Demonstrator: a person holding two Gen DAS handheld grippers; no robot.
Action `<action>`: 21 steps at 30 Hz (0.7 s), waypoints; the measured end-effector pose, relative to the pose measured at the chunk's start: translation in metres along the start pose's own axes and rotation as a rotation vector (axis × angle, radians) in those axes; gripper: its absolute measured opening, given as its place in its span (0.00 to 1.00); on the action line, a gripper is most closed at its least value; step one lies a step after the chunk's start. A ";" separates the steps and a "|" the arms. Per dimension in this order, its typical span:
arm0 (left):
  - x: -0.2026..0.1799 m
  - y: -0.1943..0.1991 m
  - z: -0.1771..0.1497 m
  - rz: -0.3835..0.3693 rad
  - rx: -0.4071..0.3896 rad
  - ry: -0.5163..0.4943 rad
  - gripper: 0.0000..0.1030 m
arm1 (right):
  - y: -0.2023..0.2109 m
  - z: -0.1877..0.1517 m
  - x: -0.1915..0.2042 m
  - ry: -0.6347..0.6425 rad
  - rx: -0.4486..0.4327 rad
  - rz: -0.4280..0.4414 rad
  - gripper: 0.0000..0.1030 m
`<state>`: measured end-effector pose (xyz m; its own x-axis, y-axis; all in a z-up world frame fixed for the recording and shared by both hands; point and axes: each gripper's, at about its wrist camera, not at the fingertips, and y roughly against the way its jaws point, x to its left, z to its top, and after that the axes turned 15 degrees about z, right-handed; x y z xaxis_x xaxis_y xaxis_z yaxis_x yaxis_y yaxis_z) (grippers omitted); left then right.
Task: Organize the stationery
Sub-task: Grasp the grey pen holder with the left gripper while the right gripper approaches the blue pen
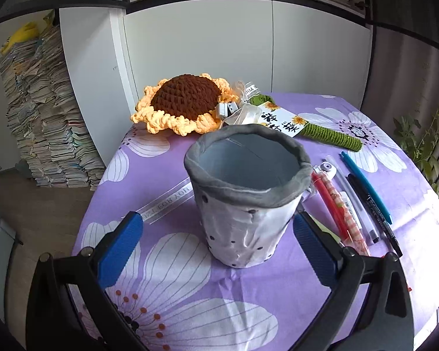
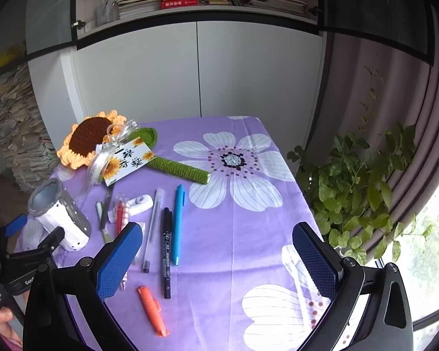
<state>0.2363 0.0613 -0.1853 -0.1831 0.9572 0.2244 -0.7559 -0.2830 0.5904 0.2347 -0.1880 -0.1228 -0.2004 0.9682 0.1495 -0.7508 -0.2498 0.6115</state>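
Note:
A soft pen holder (image 1: pixel 245 199) with a grey rim and a white dotted body stands upright and empty on the purple cloth. My left gripper (image 1: pixel 216 222) is open, its blue pads on either side of the holder's base. Right of the holder lie a red pen (image 1: pixel 330 204), a clear pen (image 1: pixel 354 201), a black marker (image 1: pixel 374 210) and a blue pen (image 1: pixel 365 184). My right gripper (image 2: pixel 218 234) is open and holds nothing; it hovers over the cloth near the blue pen (image 2: pixel 177 222), black marker (image 2: pixel 166 251), clear pen (image 2: pixel 153 228) and an orange highlighter (image 2: pixel 153 311). The pen holder (image 2: pixel 61 216) sits at far left.
A crocheted sunflower (image 2: pixel 87 140) with a green stem and a card lies at the back left. A white correction tape (image 2: pixel 142 203) rests among the pens. A leafy plant (image 2: pixel 365 190) stands past the table's right edge (image 2: pixel 301 193). Paper stacks (image 1: pixel 44 117) rise on the floor at left.

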 end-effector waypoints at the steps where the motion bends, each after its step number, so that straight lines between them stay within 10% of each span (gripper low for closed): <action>1: 0.000 -0.002 0.001 -0.005 0.002 -0.001 0.99 | -0.004 0.002 -0.001 -0.004 0.004 0.000 0.99; 9: -0.009 -0.015 0.004 -0.039 -0.001 -0.026 0.98 | -0.037 0.013 -0.011 -0.043 0.070 0.018 0.99; 13: -0.011 -0.015 0.005 -0.087 -0.012 -0.044 0.72 | -0.049 0.018 -0.018 -0.074 0.088 0.022 0.99; 18: -0.008 -0.016 0.004 -0.111 -0.020 -0.071 0.69 | -0.069 0.025 -0.016 -0.073 0.134 0.051 0.99; 21: 0.002 -0.014 0.001 -0.088 -0.048 -0.103 0.69 | -0.084 0.030 -0.012 -0.047 0.167 0.073 0.81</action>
<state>0.2471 0.0667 -0.1923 -0.0515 0.9661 0.2532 -0.7956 -0.1929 0.5742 0.3189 -0.1779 -0.1526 -0.2180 0.9479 0.2325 -0.6199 -0.3184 0.7172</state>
